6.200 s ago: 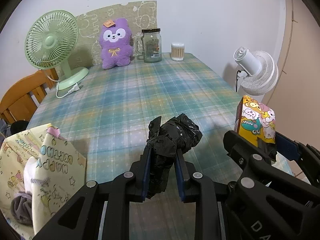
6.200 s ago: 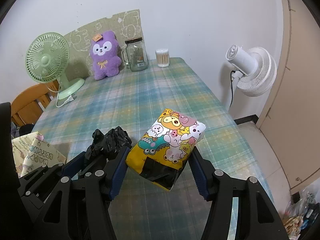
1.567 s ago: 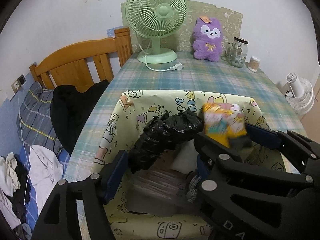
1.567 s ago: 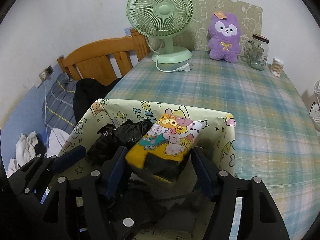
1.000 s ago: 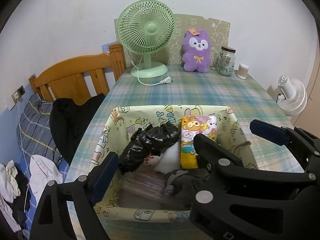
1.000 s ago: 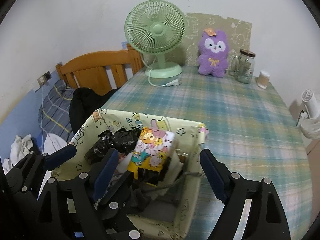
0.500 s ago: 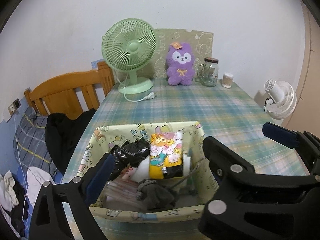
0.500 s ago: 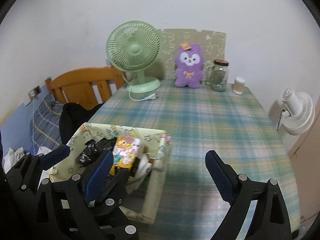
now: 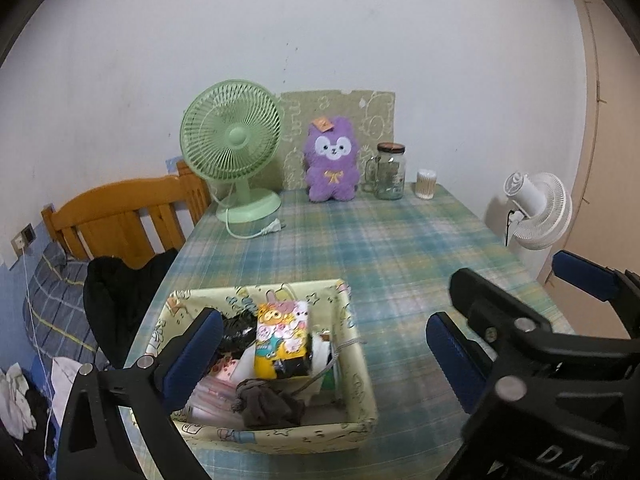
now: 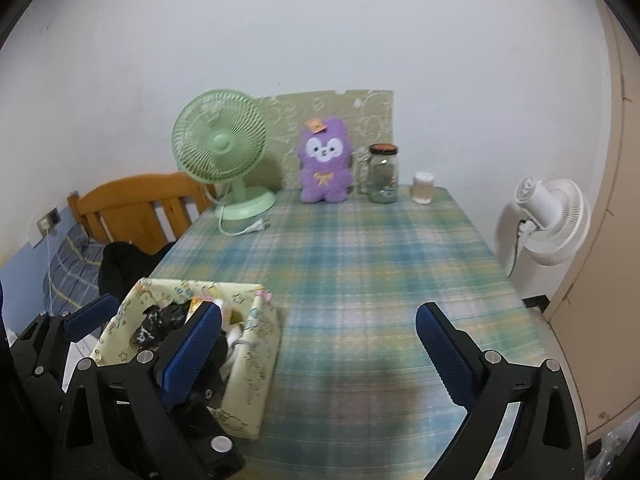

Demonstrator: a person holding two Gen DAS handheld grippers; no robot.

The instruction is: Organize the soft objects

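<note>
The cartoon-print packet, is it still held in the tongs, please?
No, the packet lies in the box, with both tongs standing open and empty.

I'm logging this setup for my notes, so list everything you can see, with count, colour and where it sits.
storage box: one, pale yellow cartoon print, near left of table
cartoon pouch: one, yellow, in box
black bag: one, black, in box left of pouch
grey cloth: one, in box, front
desk fan: one, green, far left
plush toy: one, purple, far edge
glass jar: one, clear, right of plush
cotton swab tub: one, right of jar
white fan: one, beyond the table's right edge
table: one, plaid cloth
left gripper: open, empty
right gripper: open, empty
</note>
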